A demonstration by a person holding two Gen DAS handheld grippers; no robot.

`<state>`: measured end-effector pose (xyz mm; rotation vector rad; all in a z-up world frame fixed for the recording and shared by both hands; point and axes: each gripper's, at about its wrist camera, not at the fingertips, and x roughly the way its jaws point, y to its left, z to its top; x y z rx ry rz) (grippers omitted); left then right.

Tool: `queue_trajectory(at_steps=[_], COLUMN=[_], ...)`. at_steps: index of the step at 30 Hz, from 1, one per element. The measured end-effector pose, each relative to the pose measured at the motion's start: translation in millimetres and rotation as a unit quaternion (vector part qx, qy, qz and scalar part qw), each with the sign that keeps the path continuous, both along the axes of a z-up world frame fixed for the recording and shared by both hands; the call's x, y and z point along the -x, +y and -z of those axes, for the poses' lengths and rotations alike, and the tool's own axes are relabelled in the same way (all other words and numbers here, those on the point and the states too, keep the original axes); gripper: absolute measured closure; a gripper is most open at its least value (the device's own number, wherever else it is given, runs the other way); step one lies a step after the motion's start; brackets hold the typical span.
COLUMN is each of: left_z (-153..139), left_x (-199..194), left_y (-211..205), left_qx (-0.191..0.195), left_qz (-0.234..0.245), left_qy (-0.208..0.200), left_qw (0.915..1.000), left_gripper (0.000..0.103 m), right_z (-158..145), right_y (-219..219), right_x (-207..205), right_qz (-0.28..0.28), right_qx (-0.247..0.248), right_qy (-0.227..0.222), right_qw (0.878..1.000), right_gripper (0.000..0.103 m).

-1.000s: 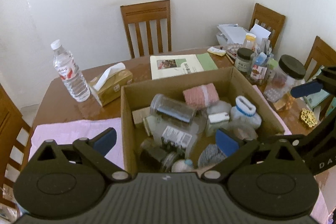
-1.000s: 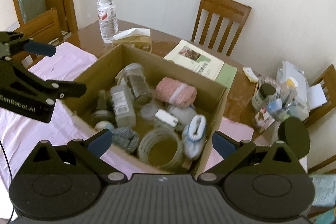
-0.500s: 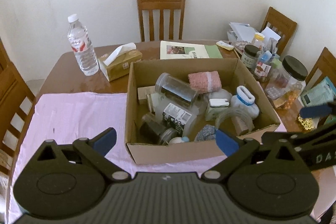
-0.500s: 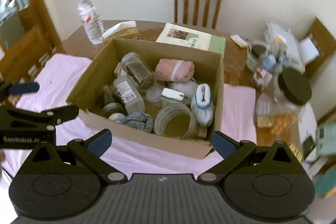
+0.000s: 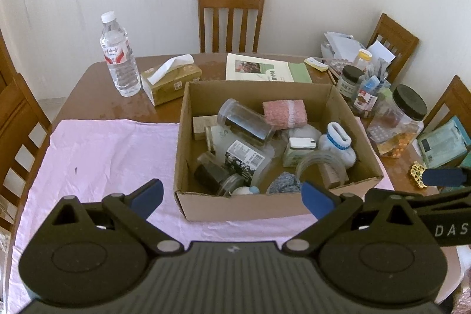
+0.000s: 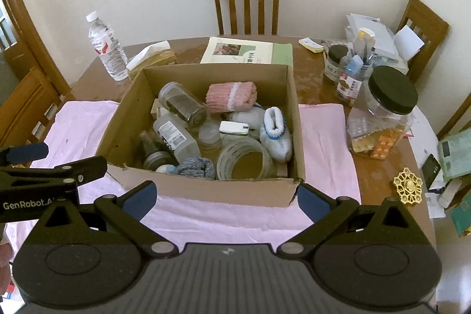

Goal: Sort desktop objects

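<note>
A brown cardboard box [image 5: 253,208] [image 6: 206,192] stands on a pink cloth [image 5: 100,155] [image 6: 326,149] on the wooden table. Inside lie clear jars [image 5: 245,122] [image 6: 182,105], a pink knitted roll [image 5: 284,114] [image 6: 231,96], a white and blue sock [image 5: 338,144] [image 6: 276,131], a tape roll [image 6: 245,162] and a grey knit piece [image 6: 195,168]. My left gripper [image 5: 232,196] is open before the box's near wall, empty. My right gripper [image 6: 225,197] is open too, at the box's front edge, holding nothing.
A water bottle [image 5: 119,55] and tissue box [image 5: 170,81] stand back left, a booklet [image 5: 265,68] behind the box. Jars, among them a black-lidded one [image 6: 382,114], and papers crowd the right side, with a gold ornament [image 6: 407,189]. Wooden chairs [image 5: 231,16] ring the table.
Both grippers have pulled back and up from over the box, so the whole box and more of the table now show. Both stay open and empty.
</note>
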<state>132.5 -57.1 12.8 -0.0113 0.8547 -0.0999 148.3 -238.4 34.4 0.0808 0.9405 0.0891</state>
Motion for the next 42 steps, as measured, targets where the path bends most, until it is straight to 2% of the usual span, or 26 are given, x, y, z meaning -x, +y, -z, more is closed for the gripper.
queue_trajectory(at_steps=[5, 14, 42], left_z=[-1.2, 0.9, 3.2], left_x=[-1.5, -5.4, -7.9], left_y=[3.0, 3.5, -0.3], left_qx=[0.016, 0.021, 0.011], left_qz=[0.000, -0.003, -0.007], left_qy=[0.005, 0.014, 0.024], left_qw=[0.9999, 0.9997, 0.9996], left_gripper=[0.003, 0.003, 0.003], right_z=[-2.3, -2.5, -0.2], right_y=[-1.1, -1.7, -3.0], right_x=[0.9, -1.5, -1.2], right_qz=[0.003, 0.006, 0.004], right_qx=[-0.004, -0.005, -0.003], right_qy=[0.000, 0.006, 0.014], right_qw=[1.000, 1.000, 1.000], right_gripper=[0.000, 0.000, 0.000])
